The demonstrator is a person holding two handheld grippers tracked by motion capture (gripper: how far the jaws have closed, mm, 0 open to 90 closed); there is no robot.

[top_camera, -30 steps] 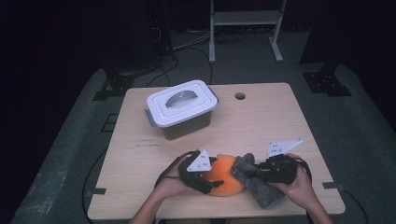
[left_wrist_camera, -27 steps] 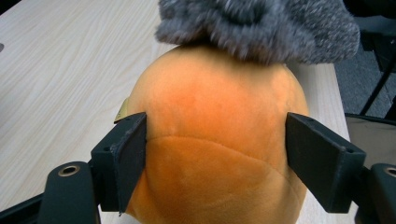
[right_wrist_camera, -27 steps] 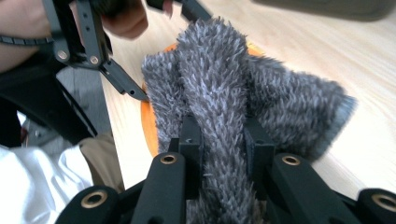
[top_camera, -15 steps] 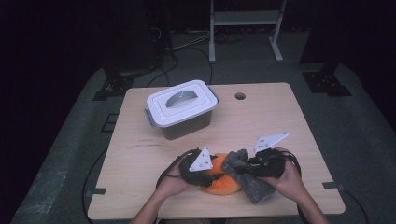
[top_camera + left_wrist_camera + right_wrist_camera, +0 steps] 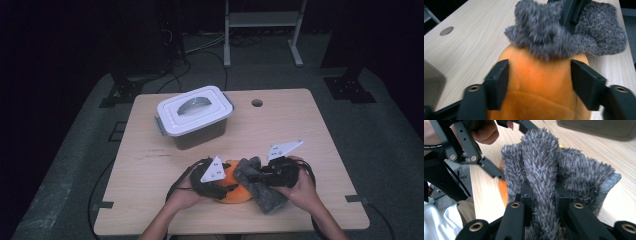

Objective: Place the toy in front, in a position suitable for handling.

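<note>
A round orange plush toy (image 5: 231, 193) lies near the table's front edge. My left gripper (image 5: 226, 188) has a black pad on each side of it (image 5: 540, 73). Its jaws closed in and have just eased a little wider, and the pads still press on the plush. A grey fuzzy cloth (image 5: 265, 192) lies to the toy's right, one end draped over the toy's top (image 5: 549, 35). My right gripper (image 5: 253, 176) is shut on a raised fold of that cloth (image 5: 543, 191). The left gripper's jaw and hand show behind the fold in the right gripper view.
A grey storage box with a white latched lid (image 5: 194, 116) stands at the back left of the wooden table (image 5: 310, 130). A round cable hole (image 5: 257, 103) sits near the far edge. Dark floor, cables and stands surround the table.
My right gripper has moved left with the grey cloth, and the fold now lies over the orange plush. The left hand has stayed in place.
</note>
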